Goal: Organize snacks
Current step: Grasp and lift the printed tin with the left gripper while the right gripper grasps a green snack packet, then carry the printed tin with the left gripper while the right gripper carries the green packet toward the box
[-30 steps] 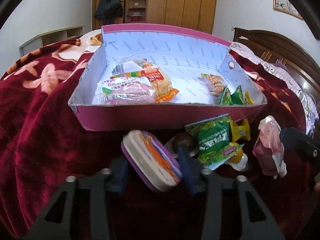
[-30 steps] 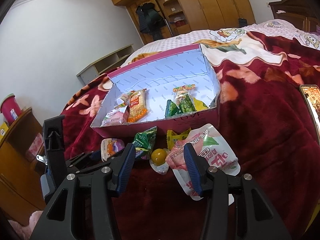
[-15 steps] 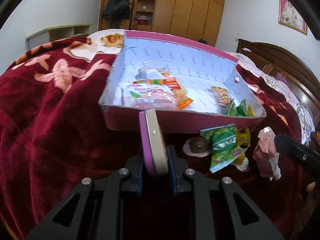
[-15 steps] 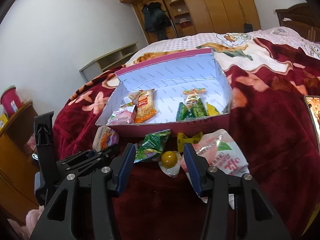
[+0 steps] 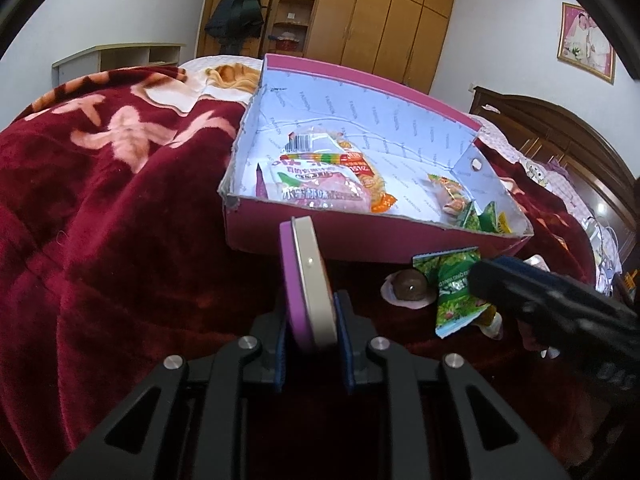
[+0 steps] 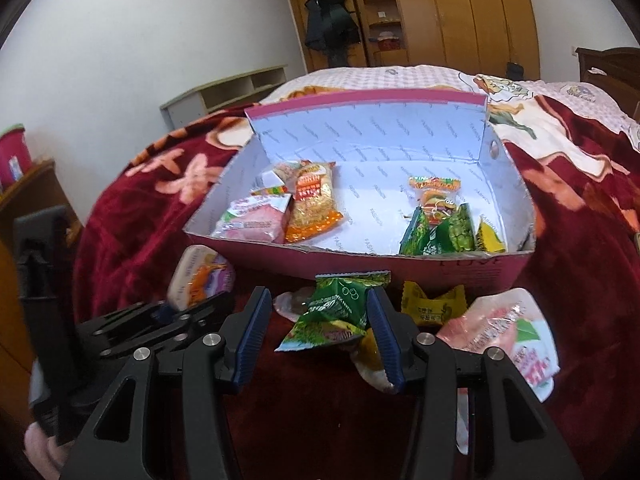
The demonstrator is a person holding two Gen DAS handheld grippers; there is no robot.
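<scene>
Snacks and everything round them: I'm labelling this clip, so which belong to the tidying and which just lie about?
Job:
pink box
purple tub in left tool
green packet
yellow packet
pink pouch

Lying about:
red blanket
wardrobe

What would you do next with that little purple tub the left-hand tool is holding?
Probably carry it forward over the pink box's near wall and release it inside. The left gripper already clamps the purple tub, and the box sits just ahead.
</scene>
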